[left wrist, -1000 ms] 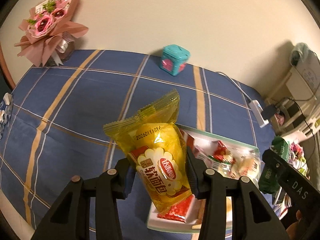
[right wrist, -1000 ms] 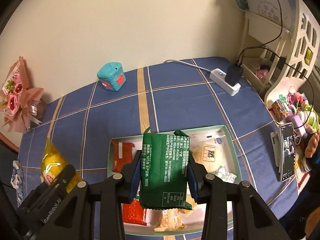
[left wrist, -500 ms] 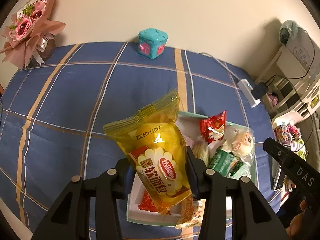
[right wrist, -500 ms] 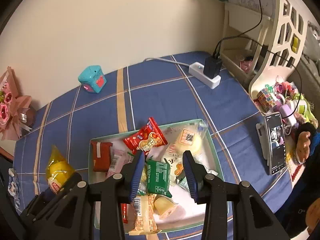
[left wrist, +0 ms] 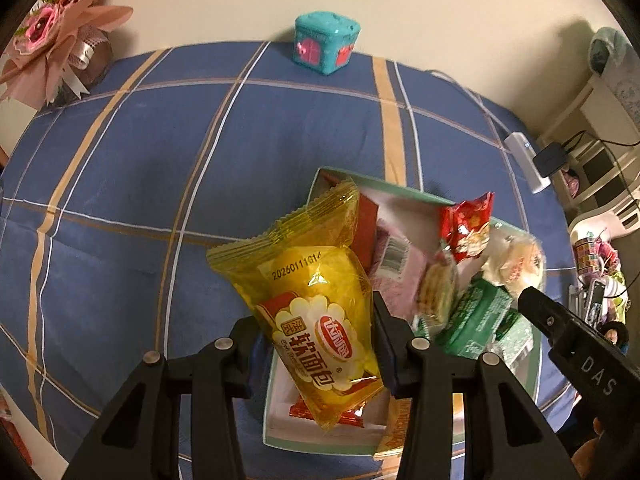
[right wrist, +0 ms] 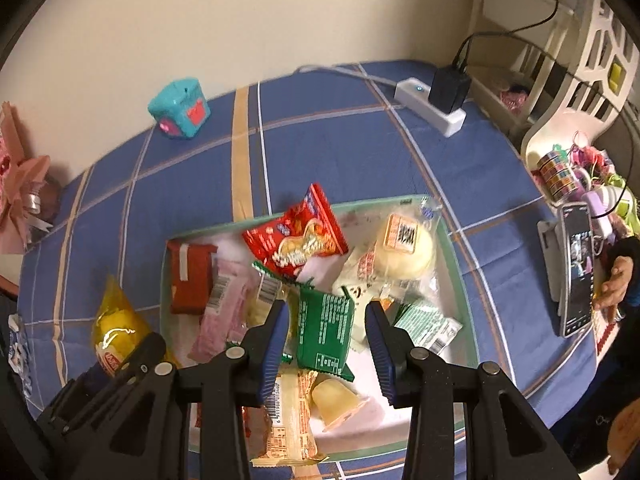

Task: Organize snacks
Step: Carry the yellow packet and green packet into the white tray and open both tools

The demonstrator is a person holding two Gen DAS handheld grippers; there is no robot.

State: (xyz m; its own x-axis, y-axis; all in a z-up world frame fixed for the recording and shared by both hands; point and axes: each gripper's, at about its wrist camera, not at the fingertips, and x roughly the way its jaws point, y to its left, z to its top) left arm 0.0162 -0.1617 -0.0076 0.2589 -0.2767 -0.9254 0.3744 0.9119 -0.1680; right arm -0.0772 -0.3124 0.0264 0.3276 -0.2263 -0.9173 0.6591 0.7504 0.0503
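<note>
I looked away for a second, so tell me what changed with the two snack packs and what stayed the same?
The right tool let go of the green pack: a second ago it was clamped between the fingers, now it lies in the tray among the other snacks, and the tool is open above it. The left tool carried the yellow bread pack over the tray's left edge. It still grips that pack.

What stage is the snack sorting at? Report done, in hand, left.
Done: most snacks lie in the green-rimmed tray, including the green packet below the open right hand-held gripper. In hand: the left hand-held gripper is shut on the yellow bread packet, held above the tray's left edge. Left: putting that packet into the tray.
</note>
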